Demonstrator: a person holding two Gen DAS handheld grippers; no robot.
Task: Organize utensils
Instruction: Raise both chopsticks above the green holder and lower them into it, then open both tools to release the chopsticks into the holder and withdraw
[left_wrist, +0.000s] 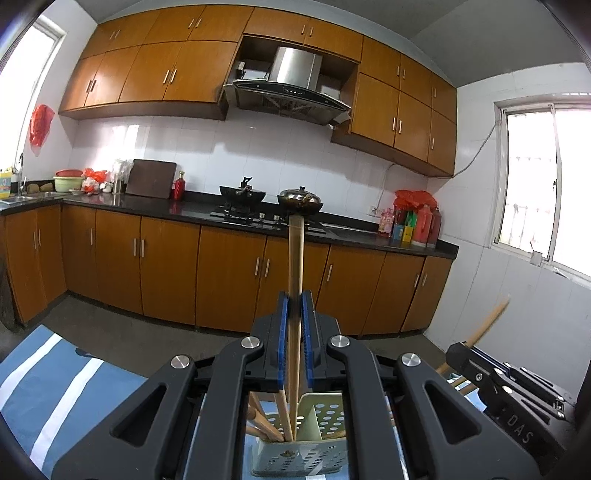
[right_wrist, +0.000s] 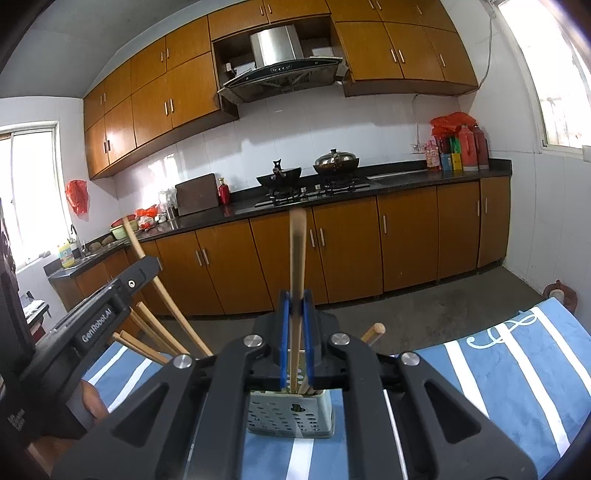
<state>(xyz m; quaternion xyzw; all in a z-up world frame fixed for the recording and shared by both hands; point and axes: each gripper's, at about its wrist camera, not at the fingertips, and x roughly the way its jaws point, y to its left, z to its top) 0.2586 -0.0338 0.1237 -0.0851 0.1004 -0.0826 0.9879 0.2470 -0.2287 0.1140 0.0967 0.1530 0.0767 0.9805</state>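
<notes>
Left tongs (left_wrist: 294, 306) clamp a wooden chopstick (left_wrist: 295, 258) upright; right tongs (right_wrist: 294, 306) clamp another chopstick (right_wrist: 296, 254), both aligned to drop into the perforated holder (left_wrist: 325, 413).

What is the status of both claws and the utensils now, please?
Left claw shut on wooden utensil, tip in holder. Right claw shut on another wooden utensil, same holder. Nothing blocking.
</notes>
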